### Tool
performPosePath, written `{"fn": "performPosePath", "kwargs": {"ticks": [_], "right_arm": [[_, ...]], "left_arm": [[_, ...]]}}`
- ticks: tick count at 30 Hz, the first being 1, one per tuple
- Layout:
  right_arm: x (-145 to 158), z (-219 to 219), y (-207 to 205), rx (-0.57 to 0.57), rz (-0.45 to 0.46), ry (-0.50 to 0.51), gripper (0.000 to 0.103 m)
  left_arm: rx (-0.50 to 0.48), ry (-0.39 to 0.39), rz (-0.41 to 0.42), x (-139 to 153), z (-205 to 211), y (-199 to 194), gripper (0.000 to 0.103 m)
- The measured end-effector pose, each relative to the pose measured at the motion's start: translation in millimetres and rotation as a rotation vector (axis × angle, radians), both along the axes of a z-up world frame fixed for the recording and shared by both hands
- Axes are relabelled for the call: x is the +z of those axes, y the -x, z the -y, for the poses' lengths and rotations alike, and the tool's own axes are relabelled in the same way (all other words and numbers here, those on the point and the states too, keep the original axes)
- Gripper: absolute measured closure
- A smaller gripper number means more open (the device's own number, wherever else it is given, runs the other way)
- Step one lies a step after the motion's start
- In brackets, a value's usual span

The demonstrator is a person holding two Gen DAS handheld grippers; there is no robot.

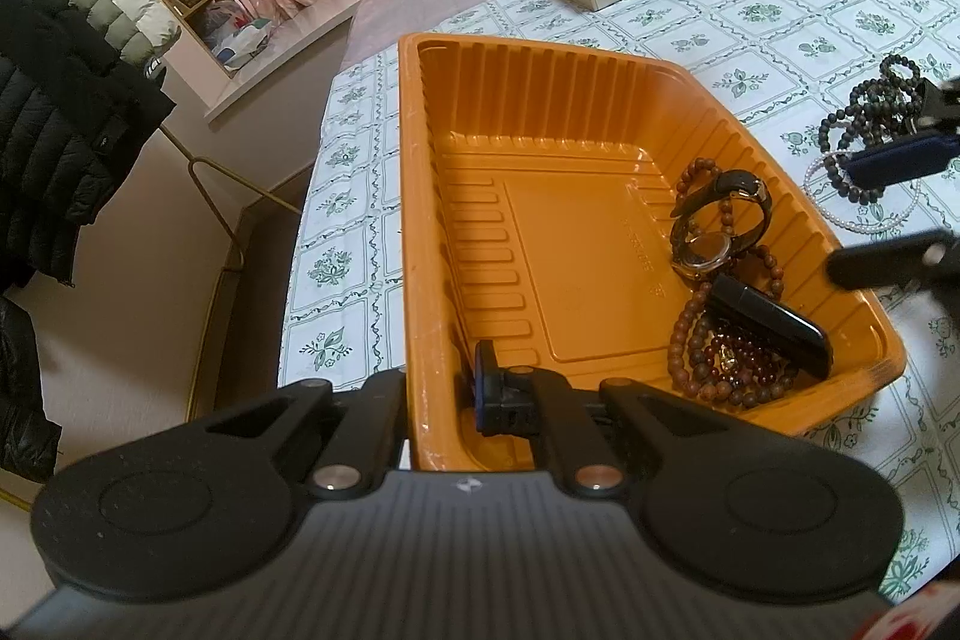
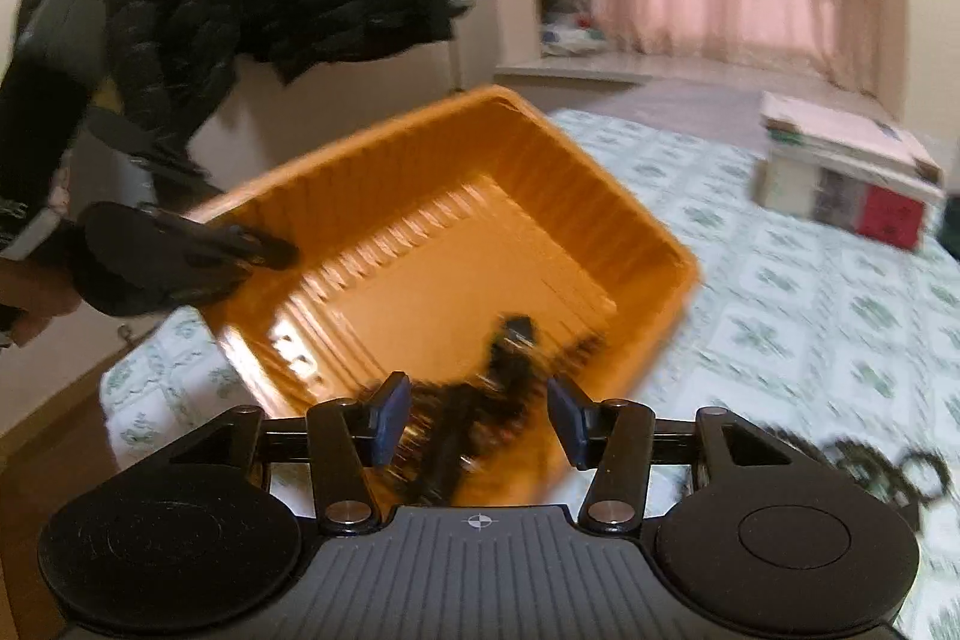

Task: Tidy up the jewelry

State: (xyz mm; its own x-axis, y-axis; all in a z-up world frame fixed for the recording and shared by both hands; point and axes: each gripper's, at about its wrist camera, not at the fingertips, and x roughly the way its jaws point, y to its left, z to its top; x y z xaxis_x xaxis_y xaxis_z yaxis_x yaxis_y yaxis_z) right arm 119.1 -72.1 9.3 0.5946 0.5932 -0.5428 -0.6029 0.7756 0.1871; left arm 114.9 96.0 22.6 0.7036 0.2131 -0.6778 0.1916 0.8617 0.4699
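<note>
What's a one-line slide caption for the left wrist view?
Left hand-held gripper clamps the orange tray wall; watch and bead bracelets lie inside.

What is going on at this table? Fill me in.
A person is sorting jewelry into an orange tray. The left tongs are clamped on the tray's near wall, steadying it. The right tongs stand open above the tray's corner pile: a watch and bead bracelets. More dark bead strands wait on the tablecloth.
</note>
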Motion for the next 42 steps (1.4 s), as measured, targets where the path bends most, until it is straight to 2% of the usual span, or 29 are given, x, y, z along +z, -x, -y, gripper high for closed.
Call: {"fn": "performPosePath", "kwargs": {"ticks": [11,17,22,24,25,26,32,37,40,42], "right_arm": [[-31.7,97.8,13.0,-0.308,-0.143,0.024,0.052],[-36.0,132.8,11.3,-0.412,-0.149,0.046,0.052],[-39.2,138.9,1.8,-0.422,-0.14,0.083,0.051],[-43.1,134.8,-6.2,-0.392,-0.147,0.12,0.038],[-45.0,133.0,-9.0,-0.379,-0.149,0.131,0.028],[-46.8,131.7,-12.2,-0.37,-0.145,0.135,0.026],[-53.1,131.3,-29.5,-0.367,-0.158,0.102,0.026],[-62.0,127.0,-45.4,-0.374,-0.162,0.138,0.026],[-63.7,128.2,-46.1,-0.382,-0.151,0.125,0.027],[-63.5,130.6,-43.7,-0.39,-0.148,0.105,0.038]], "left_arm": [[0.0,-0.006,0.003,0.3,1.4,0.0,0.098],[0.0,-0.013,0.004,1.3,2.3,0.2,0.098],[-0.002,-0.017,0.004,1.7,1.7,0.6,0.098],[-0.002,-0.019,0.004,1.9,1.5,0.8,0.098],[-0.002,-0.018,0.004,1.9,1.5,0.8,0.098],[-0.002,-0.019,0.003,1.9,1.3,1.0,0.098],[-0.003,-0.019,0.003,1.8,1.2,1.0,0.098],[-0.003,-0.02,0.003,1.8,1.1,1.1,0.098],[-0.003,-0.019,0.003,1.6,0.7,0.9,0.098],[-0.002,-0.019,0.003,1.4,0.5,0.7,0.098]]}}
